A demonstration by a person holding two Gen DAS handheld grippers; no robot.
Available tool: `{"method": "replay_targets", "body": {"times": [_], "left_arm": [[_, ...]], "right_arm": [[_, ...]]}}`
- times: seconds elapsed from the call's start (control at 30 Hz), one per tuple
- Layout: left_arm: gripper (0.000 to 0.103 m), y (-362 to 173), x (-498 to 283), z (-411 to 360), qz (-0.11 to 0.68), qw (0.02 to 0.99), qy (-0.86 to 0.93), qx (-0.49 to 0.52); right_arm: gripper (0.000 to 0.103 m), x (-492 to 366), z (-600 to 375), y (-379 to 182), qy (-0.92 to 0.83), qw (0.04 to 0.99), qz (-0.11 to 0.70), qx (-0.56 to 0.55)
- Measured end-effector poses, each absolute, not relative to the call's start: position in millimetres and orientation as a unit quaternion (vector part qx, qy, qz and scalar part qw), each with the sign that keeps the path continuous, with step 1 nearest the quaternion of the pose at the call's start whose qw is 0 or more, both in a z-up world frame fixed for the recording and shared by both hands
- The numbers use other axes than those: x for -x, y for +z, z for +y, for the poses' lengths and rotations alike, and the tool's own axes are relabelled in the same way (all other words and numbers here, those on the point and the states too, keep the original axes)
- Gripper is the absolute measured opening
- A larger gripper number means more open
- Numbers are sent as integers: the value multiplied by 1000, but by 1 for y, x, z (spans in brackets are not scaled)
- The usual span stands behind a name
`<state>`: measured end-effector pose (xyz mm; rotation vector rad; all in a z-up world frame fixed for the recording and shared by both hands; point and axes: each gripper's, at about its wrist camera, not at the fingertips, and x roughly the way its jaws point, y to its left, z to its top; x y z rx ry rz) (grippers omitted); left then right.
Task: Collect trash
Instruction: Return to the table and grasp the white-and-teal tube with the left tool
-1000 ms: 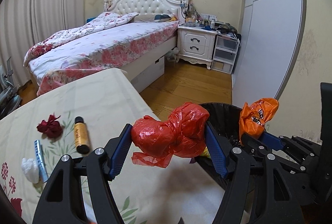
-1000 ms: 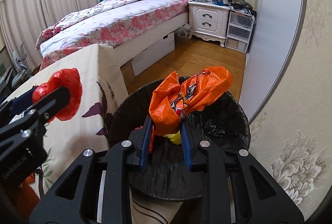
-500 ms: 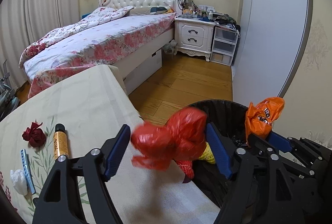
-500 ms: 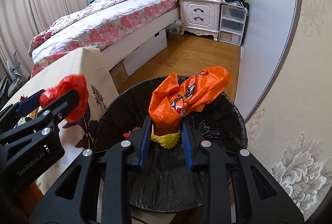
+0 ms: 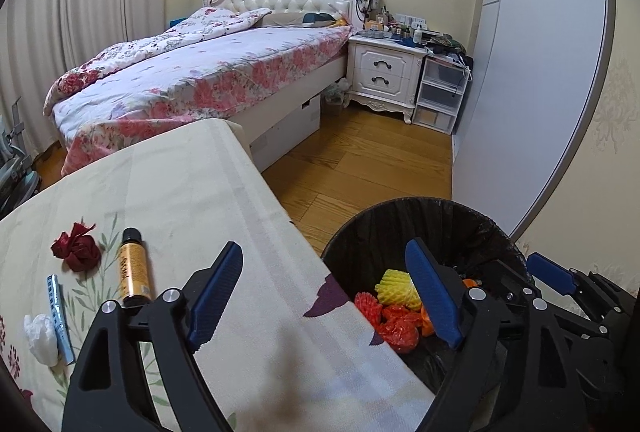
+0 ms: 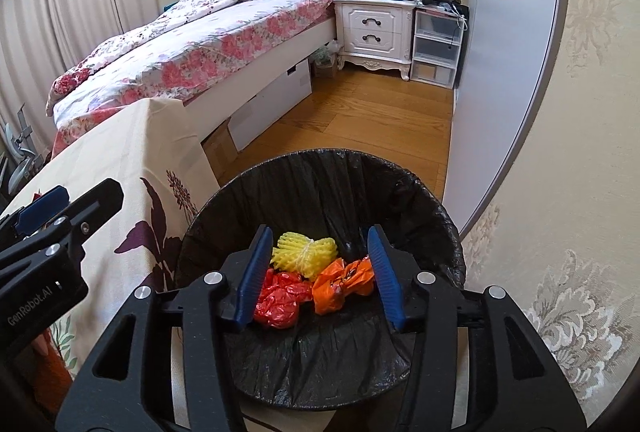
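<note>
Down in the round bin lined with a crinkled black plastic bag (image 6: 320,352) lie three pieces of trash, close together on the wrinkled film: a crumpled glossy red plastic bag (image 6: 280,298), a scrunched orange plastic bag with dark print (image 6: 340,282) just beside it, and a yellow foam fruit net with a ribbed, waffled surface (image 6: 304,250) behind them. From the left wrist view the same bin (image 5: 400,228) stands on the wood plank floor against the edge of the cloth-covered table (image 5: 200,183).

Over the bin hangs the right gripper (image 6: 318,272), black-framed with flat ridged blue pads; its jaws are opening and nothing is pressed between them, the bags lying loose below. Likewise the left gripper (image 5: 330,296) straddles the table's edge and the bin's rim, its jaws opening wide and holding nothing.

On the cream tablecloth with its printed leaves and purple flowers rest a wadded dark red crinkled wrapper (image 5: 78,250), a small cylindrical amber bottle with a black cap (image 5: 132,268) lying on its side just beside it, a thin flat blue strip (image 5: 60,318), and a soft crumpled white tissue (image 5: 40,338) touching that strip.
</note>
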<state>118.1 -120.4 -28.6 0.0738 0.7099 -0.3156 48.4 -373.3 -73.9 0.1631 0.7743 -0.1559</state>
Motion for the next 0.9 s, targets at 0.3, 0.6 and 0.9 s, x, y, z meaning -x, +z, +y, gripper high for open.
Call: {"method": "replay_targets", "body": {"times": [0.3, 0.6, 0.9], "left_arm": [[81, -19, -92, -86, 345, 929, -129, -35], [81, -13, -57, -36, 345, 934, -88, -28], [81, -16, -25, 16, 350, 935, -46, -17]], "right_arm": [[49, -27, -349, -60, -44, 927, 368, -65], [49, 1, -313, -54, -5, 929, 367, -48], [50, 26, -273, -56, 36, 927, 373, -24]]}}
